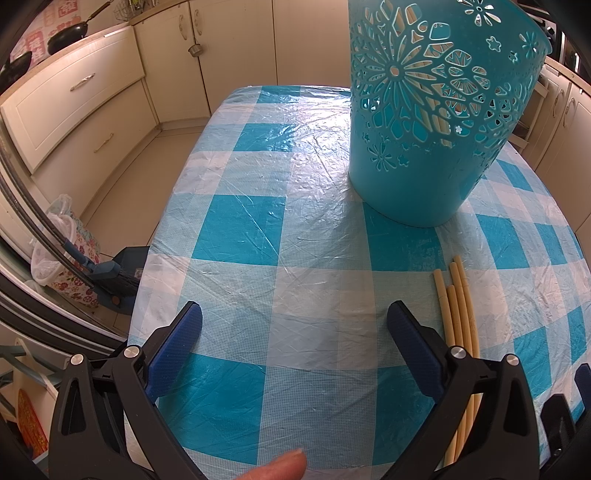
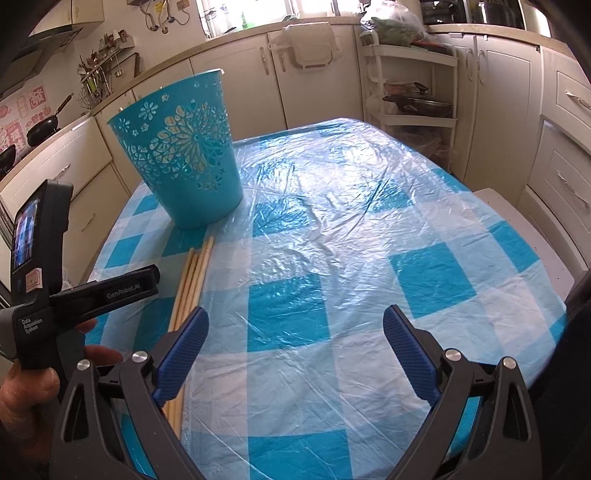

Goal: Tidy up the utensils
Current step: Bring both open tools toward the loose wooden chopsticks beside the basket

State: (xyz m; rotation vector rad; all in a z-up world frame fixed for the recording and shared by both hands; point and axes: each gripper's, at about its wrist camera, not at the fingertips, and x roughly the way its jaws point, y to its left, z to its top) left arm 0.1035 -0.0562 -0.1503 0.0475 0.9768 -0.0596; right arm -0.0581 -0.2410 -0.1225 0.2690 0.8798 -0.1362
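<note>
Left gripper [image 1: 293,325]: jaws spread wide, nothing between them, hovering over the checked cloth; blue pads [image 1: 177,347] clear of the table top.
Right gripper [image 2: 295,328]: jaws spread wide too, empty, above the cloth near the table's near edge.
Chopsticks [image 1: 460,317]: small bundle of pale sticks, lying flat on the cloth, side by side and touching; just right of the left gripper's right finger, partly hidden under it lower down.
Chopsticks, right view [image 2: 194,273]: run from the basket's base back toward the camera, passing beside and under the right gripper's left finger; not gripped.
Basket [image 1: 436,122]: teal plastic, cut-out flower pattern, upright on the cloth, just beyond the stick tips; pale sticks visible inside through the holes.
Basket, right view [image 2: 188,158]: far left part of the table.
Table [image 2: 351,229]: blue-and-white checked cloth under wrinkled clear plastic.
Hand [image 2: 26,398]: wrapped around the left gripper's handle, seen at the left edge of the right view.
Fingertip [image 1: 280,469]: bottom edge of left view.
Background: cream kitchen cabinets [image 2: 498,110], black pan [image 1: 68,35] on the counter.
</note>
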